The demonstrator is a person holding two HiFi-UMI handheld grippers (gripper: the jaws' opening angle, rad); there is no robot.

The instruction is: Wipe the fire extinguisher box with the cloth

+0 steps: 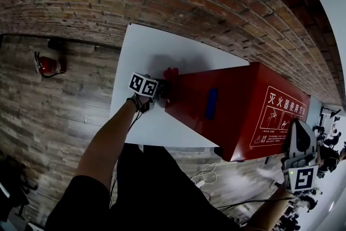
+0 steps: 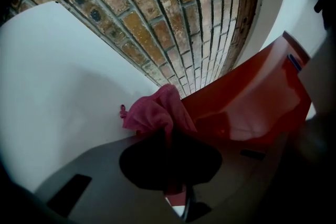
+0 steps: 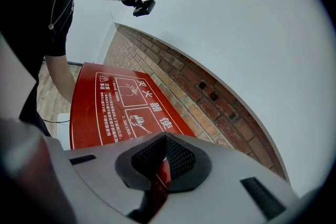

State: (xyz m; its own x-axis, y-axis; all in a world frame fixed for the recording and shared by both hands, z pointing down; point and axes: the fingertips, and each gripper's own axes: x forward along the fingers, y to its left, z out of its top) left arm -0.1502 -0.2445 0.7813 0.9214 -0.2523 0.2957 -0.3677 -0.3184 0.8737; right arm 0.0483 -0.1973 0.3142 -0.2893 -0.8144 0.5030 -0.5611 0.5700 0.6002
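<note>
The red fire extinguisher box (image 1: 238,111) lies on a white table (image 1: 157,46) against a brick wall, its printed white instructions facing up at the right end. My left gripper (image 1: 162,89) is at the box's left end, shut on a pink cloth (image 1: 171,73). In the left gripper view the cloth (image 2: 155,110) bunches out of the jaws against the box's end face (image 2: 247,107). My right gripper (image 1: 298,126) hovers by the box's right end, shut and holding nothing. In the right gripper view it (image 3: 163,165) points along the printed face (image 3: 113,107).
A blue patch (image 1: 211,104) sits on the box's top. A small red extinguisher (image 1: 47,65) rests on the wooden floor at the left. White cables (image 1: 205,176) lie on the floor under the table's near edge. The brick wall (image 2: 173,13) runs close behind the box.
</note>
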